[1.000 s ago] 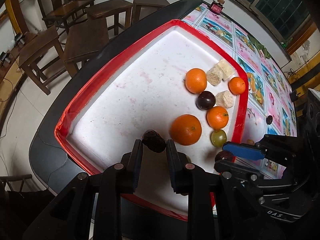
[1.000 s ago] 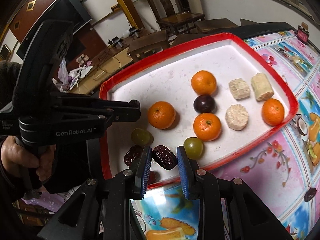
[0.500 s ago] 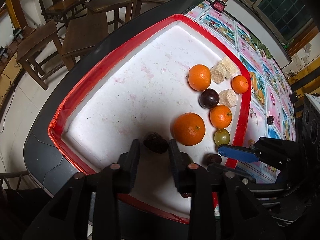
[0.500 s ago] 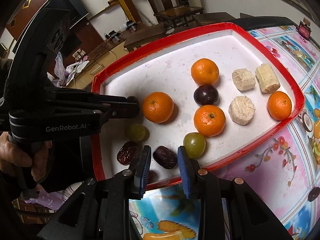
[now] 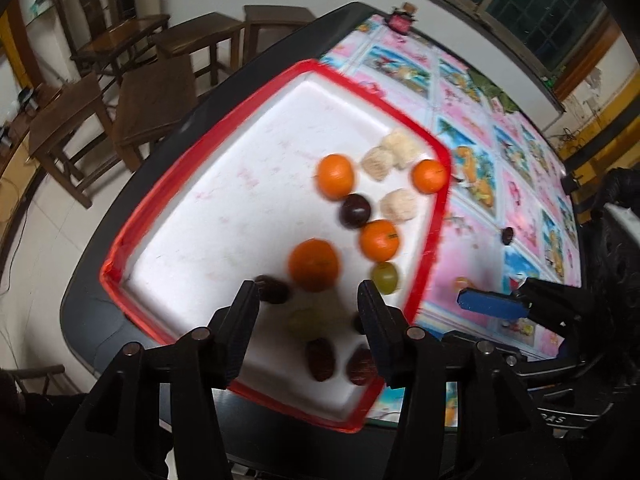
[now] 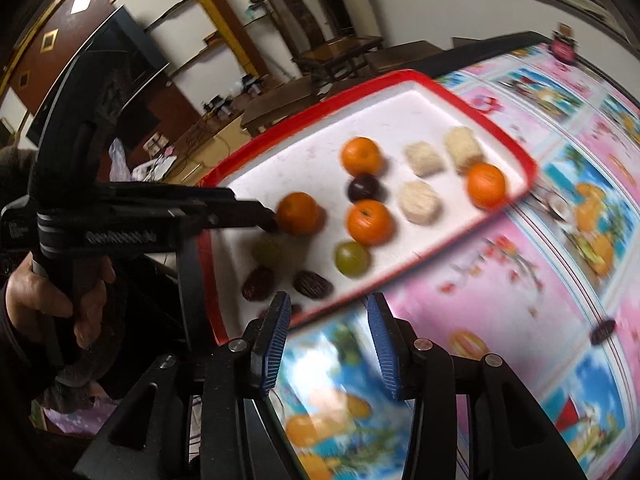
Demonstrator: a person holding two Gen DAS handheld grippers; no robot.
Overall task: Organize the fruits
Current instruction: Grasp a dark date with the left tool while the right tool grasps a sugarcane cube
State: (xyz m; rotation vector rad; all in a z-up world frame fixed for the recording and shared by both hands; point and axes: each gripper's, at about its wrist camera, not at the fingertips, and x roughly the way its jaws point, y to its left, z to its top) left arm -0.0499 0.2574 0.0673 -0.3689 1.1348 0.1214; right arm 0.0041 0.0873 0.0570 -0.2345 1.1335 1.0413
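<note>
1. Left wrist view: the left gripper (image 5: 308,304) hangs over the near end of the red-rimmed tray (image 5: 120,236), jaws spread wide, nothing between them. One date (image 5: 273,289) lies just beside its left finger, near the big orange (image 5: 314,265). Two more dates (image 5: 320,359) sit at the near edge, with a green grape (image 5: 307,322) blurred between the fingers.

2. Same view, further off: three more oranges, a dark plum (image 5: 355,210), a second grape (image 5: 385,277) and pale cut chunks (image 5: 398,205) cluster at the tray's far right.

3. Right wrist view: the right gripper (image 6: 329,344) hangs over the patterned tablecloth (image 6: 520,300) just off the tray's near rim, jaws wide and empty. A date (image 6: 313,284) rests inside that rim, straight ahead.

4. The call: this looks like a gap between picks, both tools free. One stray date (image 6: 603,330) lies well out on the cloth to the right. Next move likely needs the right gripper to swing over and close gently on it — soft fruit, easy to crush.
</note>
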